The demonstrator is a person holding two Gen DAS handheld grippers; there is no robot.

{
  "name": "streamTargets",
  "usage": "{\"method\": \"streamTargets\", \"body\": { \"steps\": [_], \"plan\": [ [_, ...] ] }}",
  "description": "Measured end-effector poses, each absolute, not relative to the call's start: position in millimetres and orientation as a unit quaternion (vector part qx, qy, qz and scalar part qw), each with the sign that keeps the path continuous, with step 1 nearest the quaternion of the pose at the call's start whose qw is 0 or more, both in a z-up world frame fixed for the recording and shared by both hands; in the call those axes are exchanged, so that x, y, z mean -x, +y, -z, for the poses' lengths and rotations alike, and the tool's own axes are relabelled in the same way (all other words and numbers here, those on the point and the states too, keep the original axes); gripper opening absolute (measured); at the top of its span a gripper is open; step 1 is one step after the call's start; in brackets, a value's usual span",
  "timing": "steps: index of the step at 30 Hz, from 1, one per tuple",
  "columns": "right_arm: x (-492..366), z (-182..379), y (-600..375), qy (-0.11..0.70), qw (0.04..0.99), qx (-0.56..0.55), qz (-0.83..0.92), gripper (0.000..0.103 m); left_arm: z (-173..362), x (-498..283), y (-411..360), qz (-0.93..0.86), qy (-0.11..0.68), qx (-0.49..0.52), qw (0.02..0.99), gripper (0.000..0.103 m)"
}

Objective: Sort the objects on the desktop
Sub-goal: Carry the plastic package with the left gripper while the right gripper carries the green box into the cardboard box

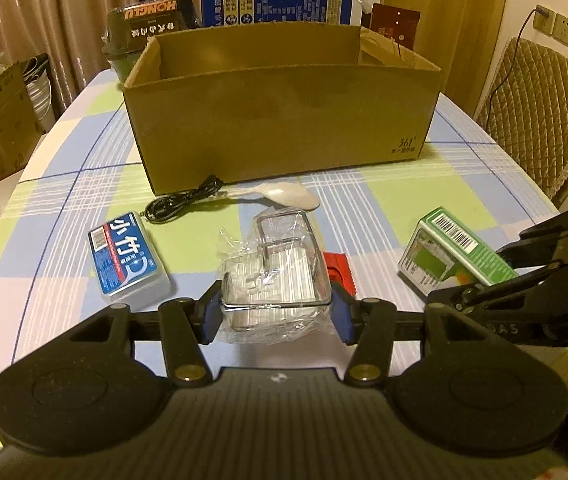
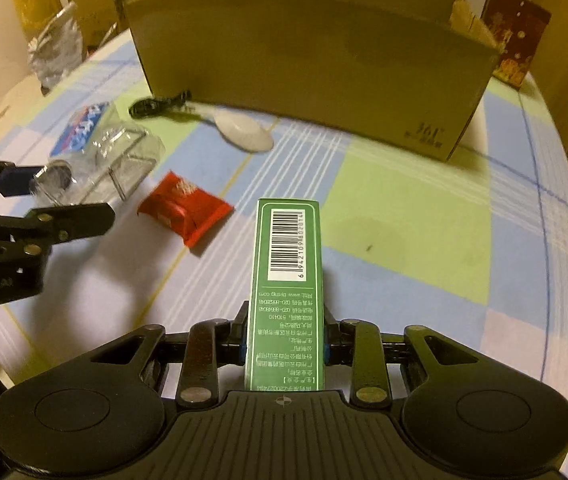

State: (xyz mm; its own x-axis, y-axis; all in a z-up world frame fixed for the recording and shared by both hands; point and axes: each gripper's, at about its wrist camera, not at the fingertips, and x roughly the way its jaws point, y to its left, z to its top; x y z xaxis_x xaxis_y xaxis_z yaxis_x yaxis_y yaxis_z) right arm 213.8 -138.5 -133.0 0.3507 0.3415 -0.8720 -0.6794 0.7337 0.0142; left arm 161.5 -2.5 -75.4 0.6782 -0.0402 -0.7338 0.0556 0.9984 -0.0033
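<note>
Green box point(image 2: 286, 280), pinched in right gripper point(image 2: 286, 350), pointing long-ways at cardboard box point(image 2: 316, 64) ahead; left gripper point(image 1: 276, 312) squeezing clear plastic tray point(image 1: 280, 272).

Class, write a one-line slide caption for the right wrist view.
Right gripper clamps a green box above the checked tablecloth, facing the cardboard box.

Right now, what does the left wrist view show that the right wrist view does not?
Only left: a chair and wall sockets. Only right: the whole red packet and the green box's barcode face up close. Both: the carton, spoon, cable, blue case, and the clear box in the left tongs.
</note>
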Motion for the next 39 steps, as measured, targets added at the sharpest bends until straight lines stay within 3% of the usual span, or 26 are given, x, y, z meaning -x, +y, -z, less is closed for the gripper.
{"method": "streamTargets", "body": {
  "steps": [19,39],
  "plan": [
    [-189,46,-145,0.395,0.847,0.143,-0.328,0.027,18,-149,-12,0.031,0.354,-0.025,0.934,0.049],
    [-203,12,-142,0.366,0.858,0.133,-0.336,0.027,-10,-171,2,0.027,0.334,-0.033,0.941,0.049]
  ]
}}
